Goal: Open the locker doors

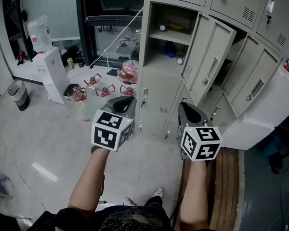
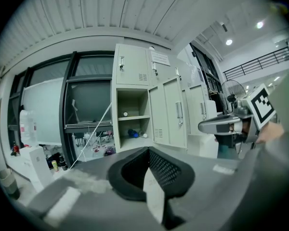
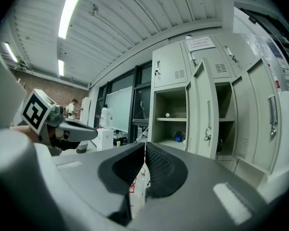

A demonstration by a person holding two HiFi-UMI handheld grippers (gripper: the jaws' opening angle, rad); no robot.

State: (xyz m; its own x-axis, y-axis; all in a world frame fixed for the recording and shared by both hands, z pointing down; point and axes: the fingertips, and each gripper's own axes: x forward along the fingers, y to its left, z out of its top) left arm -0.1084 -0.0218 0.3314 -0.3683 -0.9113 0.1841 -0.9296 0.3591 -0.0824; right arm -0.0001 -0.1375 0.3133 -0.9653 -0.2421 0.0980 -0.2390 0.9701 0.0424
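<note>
- The lockers point(image 1: 231, 4) fill the upper right of the head view. Their top row is cut off by the frame's upper edge, and the bank runs off the right edge.
- Several locker doors point(image 1: 209, 61) in the middle rows stand swung open at right of centre. A lower door point(image 1: 156, 93) at centre is closed, just above the left gripper's tip in the frame.
- In the open compartment at upper centre, the small things on the shelf point(image 1: 171, 36) and below it are too small to identify.
- In the head view each gripper shows from behind, so its marker cube and body cover most of the jaws.
- The left gripper point(image 1: 129, 100) sits left of centre. In its own view point(image 2: 148, 150) the dark pads are pressed together at the tips, with nothing between them.
- The right gripper point(image 1: 185, 106) sits right of centre. Its own view point(image 3: 144, 146) shows the pads closed tip to tip and empty.
- Both forearms point(image 1: 89, 177) rise side by side from the lower edge. The grippers point roughly level toward the lockers, apart from them and touching no door.
</note>
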